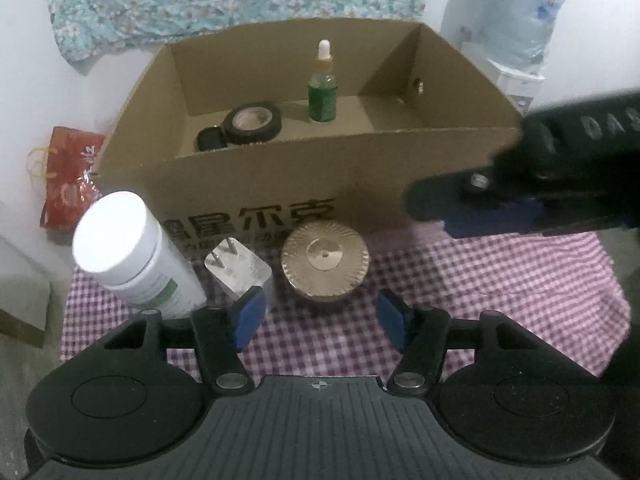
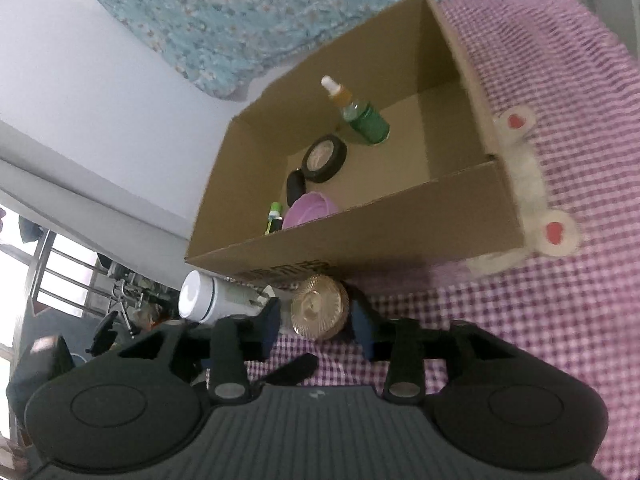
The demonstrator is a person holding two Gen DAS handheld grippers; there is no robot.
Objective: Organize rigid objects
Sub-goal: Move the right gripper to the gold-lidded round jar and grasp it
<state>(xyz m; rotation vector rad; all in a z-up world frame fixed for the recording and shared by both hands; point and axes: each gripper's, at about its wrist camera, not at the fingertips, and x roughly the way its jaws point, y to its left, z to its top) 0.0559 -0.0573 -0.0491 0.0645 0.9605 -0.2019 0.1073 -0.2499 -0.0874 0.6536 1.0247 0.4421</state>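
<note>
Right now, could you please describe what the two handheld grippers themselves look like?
Both look alike. The left gripper has a matte black plastic body with a ribbed grey centre plate, two round black discs at its sides, and silver pivot bolts on black linkage arms. Its jaws end in dark blue pads. The right gripper has the same build. No cables or sleeves show.

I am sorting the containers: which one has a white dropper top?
The green bottle standing upright inside the cardboard box. The white bottle and the gold-lidded jar, outside the box, have flat lids.
</note>
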